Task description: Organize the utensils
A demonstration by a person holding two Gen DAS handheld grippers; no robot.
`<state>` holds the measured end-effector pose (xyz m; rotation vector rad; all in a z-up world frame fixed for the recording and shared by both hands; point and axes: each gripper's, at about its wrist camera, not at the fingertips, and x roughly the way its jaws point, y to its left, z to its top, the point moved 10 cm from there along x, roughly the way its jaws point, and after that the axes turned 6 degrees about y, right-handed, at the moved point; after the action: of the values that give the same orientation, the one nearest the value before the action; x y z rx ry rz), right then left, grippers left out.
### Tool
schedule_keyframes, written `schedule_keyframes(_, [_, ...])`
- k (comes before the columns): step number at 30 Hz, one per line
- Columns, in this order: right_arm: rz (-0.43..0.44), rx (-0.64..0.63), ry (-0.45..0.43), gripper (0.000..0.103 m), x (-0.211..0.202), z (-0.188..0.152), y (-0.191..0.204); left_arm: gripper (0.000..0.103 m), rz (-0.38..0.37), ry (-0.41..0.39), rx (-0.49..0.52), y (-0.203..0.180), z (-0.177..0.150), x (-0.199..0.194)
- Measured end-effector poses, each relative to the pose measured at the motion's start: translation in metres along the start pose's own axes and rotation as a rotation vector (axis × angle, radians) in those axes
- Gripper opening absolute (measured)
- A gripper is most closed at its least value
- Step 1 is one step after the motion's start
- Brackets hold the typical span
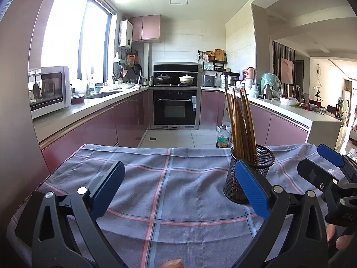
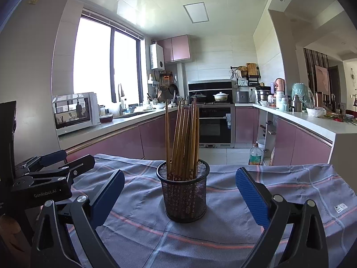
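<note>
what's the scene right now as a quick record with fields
surface: checked cloth over a table
holder: black mesh cup, upright on the cloth
contents: wooden chopsticks standing in the cup
left tool: open, nothing held, cup off to its right
right tool: open, the cup in front between its fingers, untouched
loose utensils: none visible

The left gripper's near finger (image 1: 252, 185) covers part of the mesh holder (image 1: 236, 185); chopsticks' (image 2: 183, 138) lower ends blur behind mesh, the checked cloth (image 1: 156, 178) runs off frame.
</note>
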<state>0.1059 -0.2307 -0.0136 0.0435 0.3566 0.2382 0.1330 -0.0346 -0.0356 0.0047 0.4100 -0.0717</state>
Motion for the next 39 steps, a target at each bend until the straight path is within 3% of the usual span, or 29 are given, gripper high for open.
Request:
schedule_keyframes(7, [0.005,0.014,-0.011,0.096,-0.003,0.001,-0.002,0.097,0.014,-0.03,0.006,-0.002,0.003,-0.01])
schedule_keyframes(39, [0.007,0.02,-0.032,0.096,-0.002,0.003,-0.004,0.097,0.013,-0.033,-0.007,0.001,0.004,-0.012])
